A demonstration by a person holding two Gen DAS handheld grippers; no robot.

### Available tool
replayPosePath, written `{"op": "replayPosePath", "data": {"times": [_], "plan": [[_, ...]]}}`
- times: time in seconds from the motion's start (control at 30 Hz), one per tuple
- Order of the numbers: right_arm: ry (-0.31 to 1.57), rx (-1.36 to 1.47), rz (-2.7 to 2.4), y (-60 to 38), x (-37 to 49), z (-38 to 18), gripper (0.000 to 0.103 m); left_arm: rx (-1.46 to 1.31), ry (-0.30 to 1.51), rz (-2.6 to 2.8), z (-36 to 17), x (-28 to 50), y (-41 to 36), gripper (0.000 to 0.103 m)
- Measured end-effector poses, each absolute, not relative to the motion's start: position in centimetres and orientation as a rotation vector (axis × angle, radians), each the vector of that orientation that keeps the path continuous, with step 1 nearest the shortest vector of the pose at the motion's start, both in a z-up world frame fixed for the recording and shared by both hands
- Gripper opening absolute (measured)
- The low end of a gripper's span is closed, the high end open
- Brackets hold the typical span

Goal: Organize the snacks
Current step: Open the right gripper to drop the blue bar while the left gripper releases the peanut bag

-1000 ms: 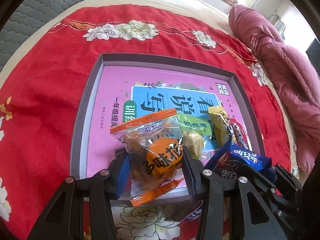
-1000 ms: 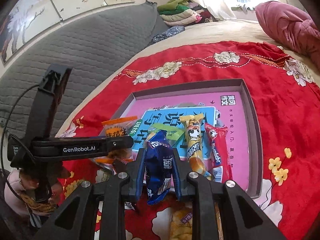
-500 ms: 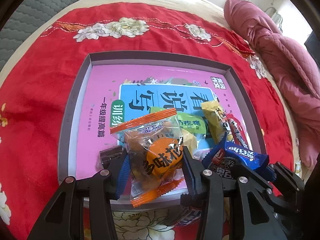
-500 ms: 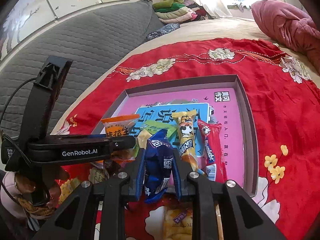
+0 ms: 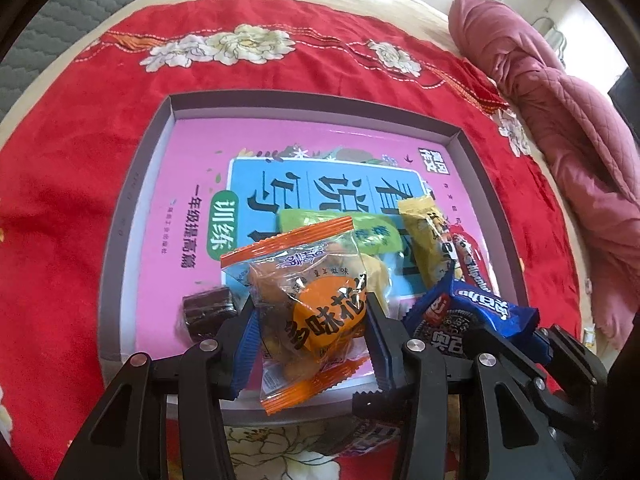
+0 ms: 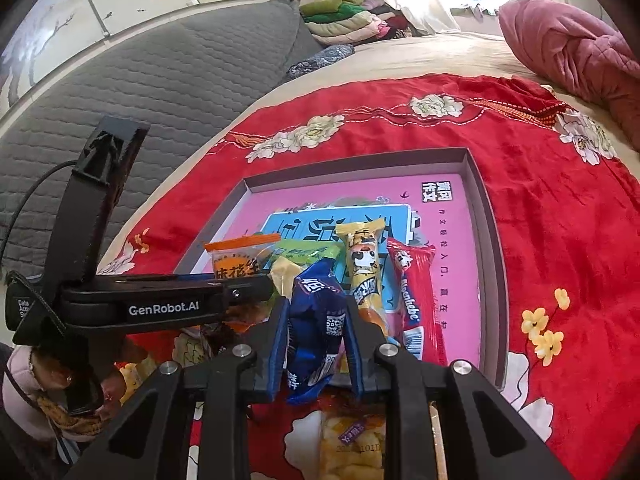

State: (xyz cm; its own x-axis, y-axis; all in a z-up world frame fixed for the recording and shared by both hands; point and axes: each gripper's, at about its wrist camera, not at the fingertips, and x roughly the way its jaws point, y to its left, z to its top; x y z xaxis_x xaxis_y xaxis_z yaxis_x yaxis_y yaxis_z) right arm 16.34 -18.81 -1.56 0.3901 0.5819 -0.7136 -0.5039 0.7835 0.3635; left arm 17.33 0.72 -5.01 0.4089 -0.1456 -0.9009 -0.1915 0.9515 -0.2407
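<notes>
A red flowered blanket (image 5: 72,208) is covering the bed, carrying a grey tray (image 5: 120,240). Over its near edge, the left hand-held gripper (image 5: 312,332) is gripping an orange snack packet (image 5: 316,304); the right hand-held gripper (image 6: 316,336) is clamping a blue biscuit packet (image 6: 316,320). A pink quilt (image 6: 568,44) is lying far right.

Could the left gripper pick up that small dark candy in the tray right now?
Probably not: the left gripper is shut on the orange snack packet. The dark candy lies just beside its finger, otherwise unobstructed.
</notes>
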Motion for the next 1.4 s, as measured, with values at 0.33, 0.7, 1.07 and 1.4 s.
{"op": "replayPosePath", "data": {"times": [0.33,0.7,1.07,1.4], "plan": [[0.950,0.099,0.675,-19.1,16.6,-1.7,0.028,-0.335,1.156,0.040,-4.6,17.2,1.0,0.050],[0.949,0.127,0.652,-19.8,16.9,-1.6,0.032,-0.348,1.160,0.046,-4.3,16.9,1.4,0.051],[0.934,0.136,0.649,-20.0,16.9,-1.2,0.036,-0.359,1.140,0.050,-3.4,16.7,1.9,0.054],[0.896,0.172,0.651,-21.0,17.0,-0.1,0.043,-0.363,1.099,0.035,-1.5,16.1,2.1,0.055]]}}
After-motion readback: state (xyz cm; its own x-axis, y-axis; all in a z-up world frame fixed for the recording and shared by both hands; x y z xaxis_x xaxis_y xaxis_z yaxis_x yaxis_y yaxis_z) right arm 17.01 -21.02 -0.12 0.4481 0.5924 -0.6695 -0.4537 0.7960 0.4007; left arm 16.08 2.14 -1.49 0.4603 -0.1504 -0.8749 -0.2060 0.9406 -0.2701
